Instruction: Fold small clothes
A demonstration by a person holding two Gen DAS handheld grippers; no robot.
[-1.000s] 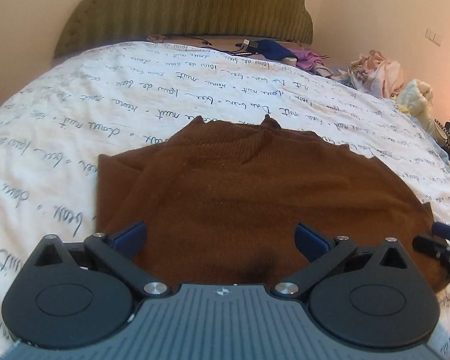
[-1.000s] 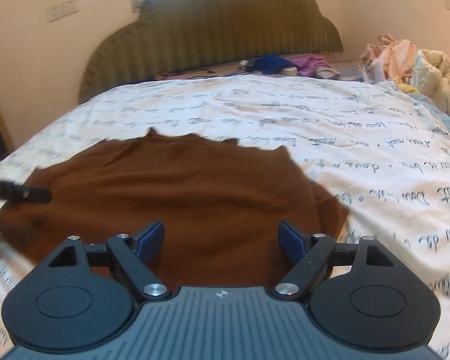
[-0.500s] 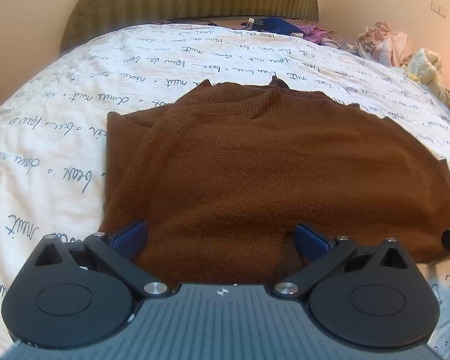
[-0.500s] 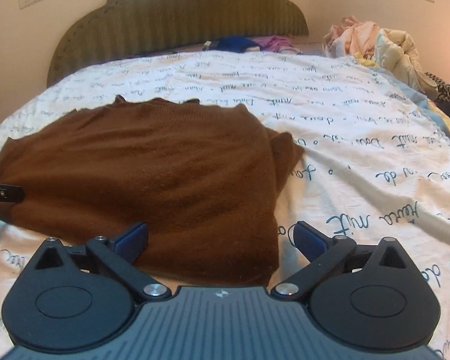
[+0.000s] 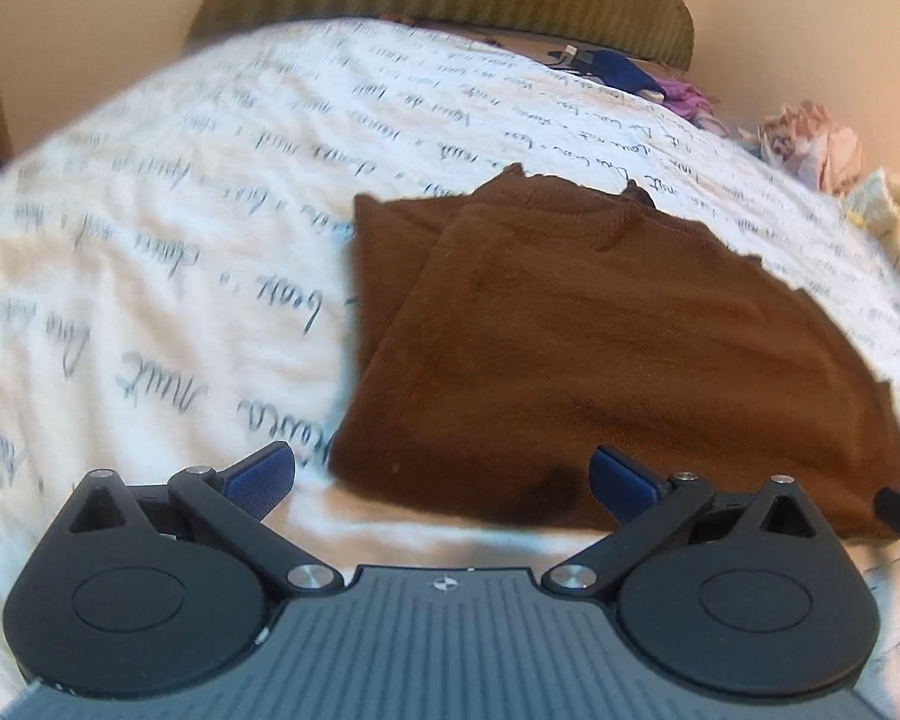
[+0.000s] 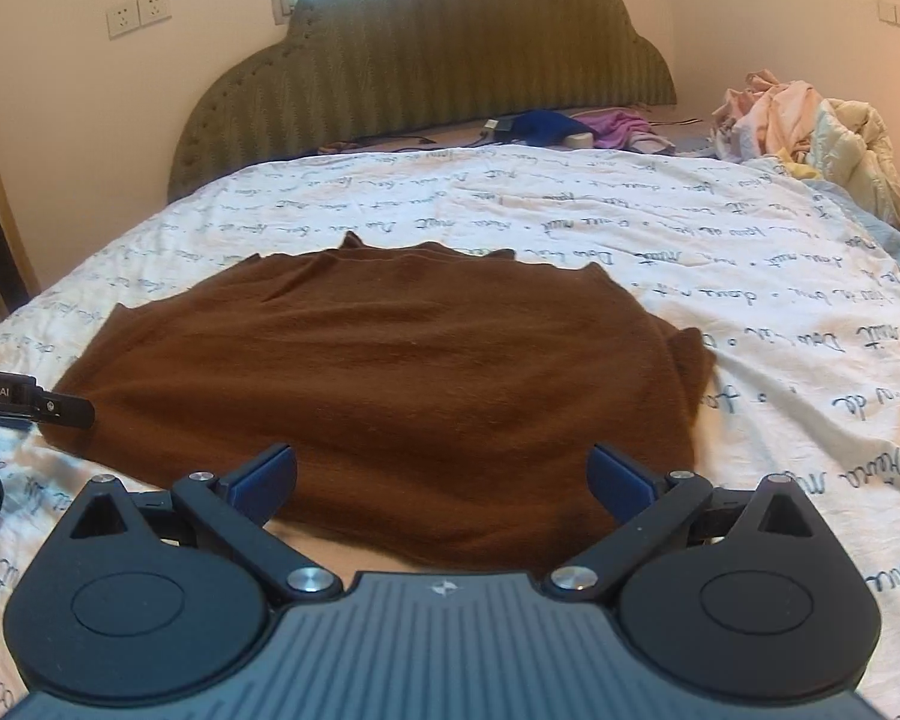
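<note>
Brown sweater (image 6: 390,384) lying flat on the script-printed bedsheet (image 6: 780,312), directly ahead of both grippers. Right gripper (image 6: 444,480): jaws just spread to full width, nothing between them. Left gripper (image 5: 444,477): jaws wide apart, empty, at the sweater's near edge.

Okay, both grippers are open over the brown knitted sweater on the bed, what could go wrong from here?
Three risks:
1. The brown knitted sweater lies on a loose white bedsheet with script print; a low pinch by the right gripper may grab the sheet too.
2. The side flap is already folded in; the left gripper, near that corner, could catch one layer only and undo it.
3. The left view is blurred, so aim may drift.
</note>
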